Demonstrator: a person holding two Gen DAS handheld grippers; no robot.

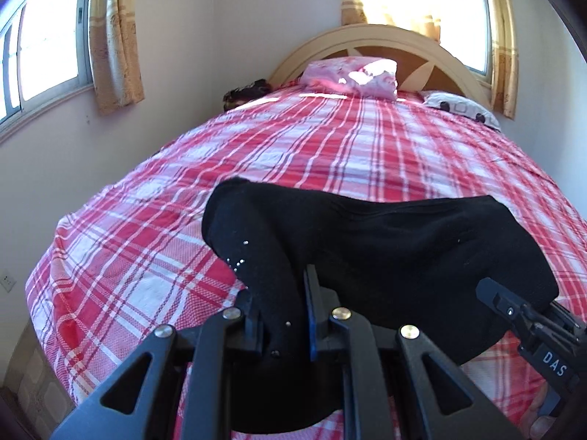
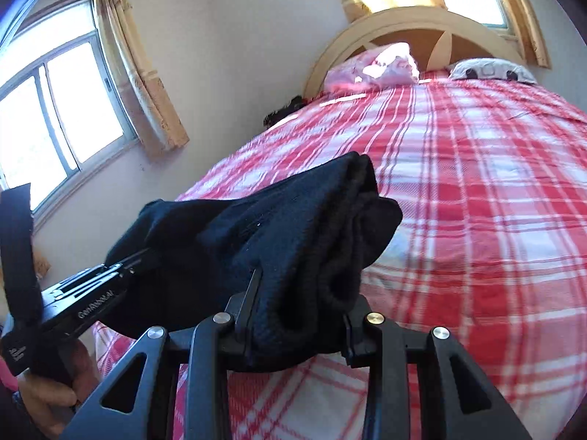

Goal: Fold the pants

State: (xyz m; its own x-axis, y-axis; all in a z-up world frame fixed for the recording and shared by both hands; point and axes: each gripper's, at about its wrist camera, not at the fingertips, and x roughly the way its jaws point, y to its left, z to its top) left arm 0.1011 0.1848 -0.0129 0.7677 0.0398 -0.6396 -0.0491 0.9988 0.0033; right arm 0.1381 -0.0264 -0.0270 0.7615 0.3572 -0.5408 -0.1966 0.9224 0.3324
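Left wrist view: the left gripper (image 1: 284, 315) pinches one end of the black pants (image 1: 385, 242), held bunched above the plaid bed (image 1: 330, 146), with the right gripper (image 1: 513, 308) at the far end. Right wrist view: the right gripper (image 2: 293, 304) clamps a thick, layered wad of cloth. Folding seems partly done; the bundle is not yet laid down.

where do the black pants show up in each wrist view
Left wrist: the black pants fill the lower centre, pinched in the left gripper.
Right wrist: the black pants sit left of centre, bunched in the right gripper.
Shared landmark: the pink pillow against the arched headboard.
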